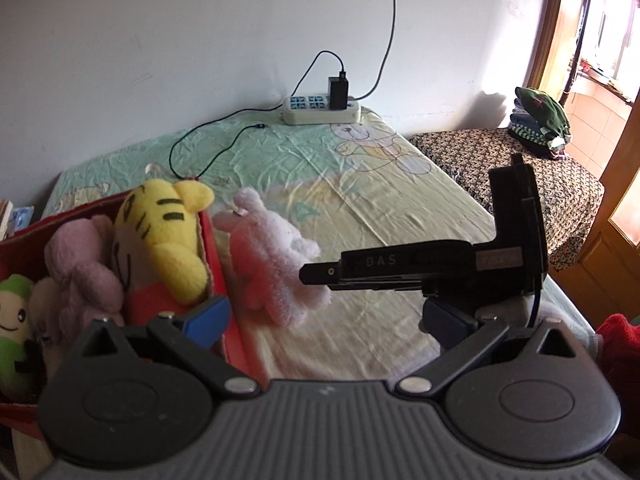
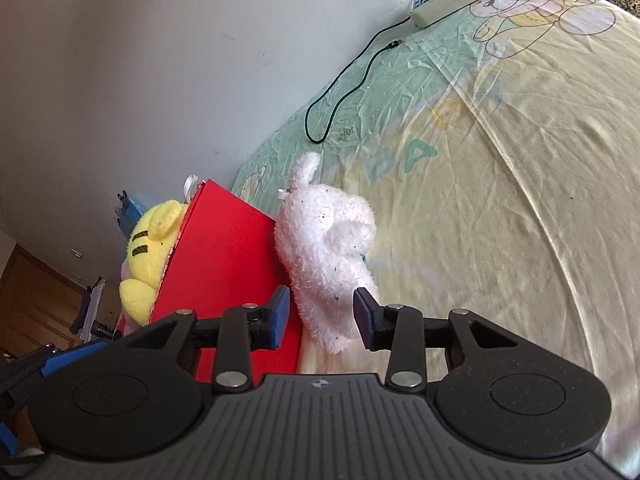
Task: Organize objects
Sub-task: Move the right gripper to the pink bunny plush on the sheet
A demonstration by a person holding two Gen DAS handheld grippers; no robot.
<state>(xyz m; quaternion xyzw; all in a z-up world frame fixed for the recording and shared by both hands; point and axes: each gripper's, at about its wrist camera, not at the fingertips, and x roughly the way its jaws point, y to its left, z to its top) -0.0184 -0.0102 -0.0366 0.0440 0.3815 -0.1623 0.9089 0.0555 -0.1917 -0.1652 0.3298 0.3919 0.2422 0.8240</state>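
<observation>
A red cardboard box [image 1: 218, 264] stands on the bed's pale green and yellow cartoon-print sheet [image 1: 360, 184]. A fluffy pale pink plush animal [image 2: 328, 248] lies on that sheet, touching the box's outer wall. Inside the box sit a yellow striped plush tiger [image 1: 168, 232], a mauve plush toy [image 1: 80, 272] and a green plush toy [image 1: 14, 320]. The right gripper [image 2: 322, 314] sits just short of the pink plush, jaws part-open and gripping nothing. The left gripper [image 1: 328, 316] hovers beside the box with its fingers spread wide and empty. A white power strip [image 1: 320, 110] lies well beyond the box by the wall.
</observation>
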